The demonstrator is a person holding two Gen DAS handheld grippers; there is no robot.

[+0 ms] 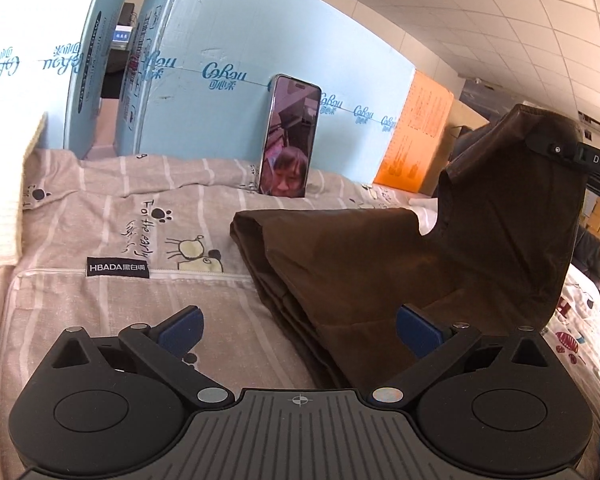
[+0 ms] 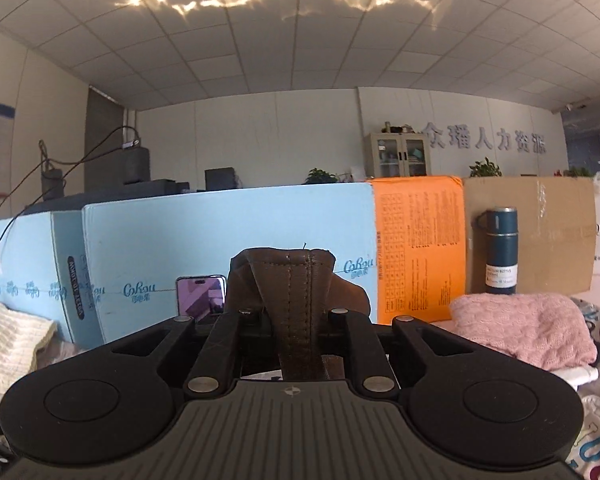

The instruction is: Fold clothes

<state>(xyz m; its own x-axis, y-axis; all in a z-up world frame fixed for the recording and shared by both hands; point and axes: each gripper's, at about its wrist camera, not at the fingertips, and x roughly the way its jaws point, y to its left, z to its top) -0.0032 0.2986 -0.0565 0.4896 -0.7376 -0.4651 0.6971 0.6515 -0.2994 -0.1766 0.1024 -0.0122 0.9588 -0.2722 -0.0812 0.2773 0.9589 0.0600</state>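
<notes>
A dark brown garment (image 1: pixel 364 272) lies partly folded on the patterned bedsheet (image 1: pixel 100 240). One end of it is lifted high at the right, where my right gripper (image 1: pixel 540 145) is shut on its seamed edge. In the right wrist view that stitched brown edge (image 2: pixel 296 296) stands pinched between the closed jaws of my right gripper (image 2: pixel 298 320), held level above the bed. My left gripper (image 1: pixel 300 324) hovers low over the near part of the garment, its blue pads (image 1: pixel 184 326) wide apart with nothing gripped between them.
A phone (image 1: pixel 290 136) leans upright against light blue cartons (image 1: pixel 228 92) at the back of the bed. An orange box (image 2: pixel 418 252), a cardboard box (image 2: pixel 540 236) and a dark flask (image 2: pixel 499 252) stand further right. A pink knit (image 2: pixel 524 324) and a cream knit (image 2: pixel 8 340) lie on the bed.
</notes>
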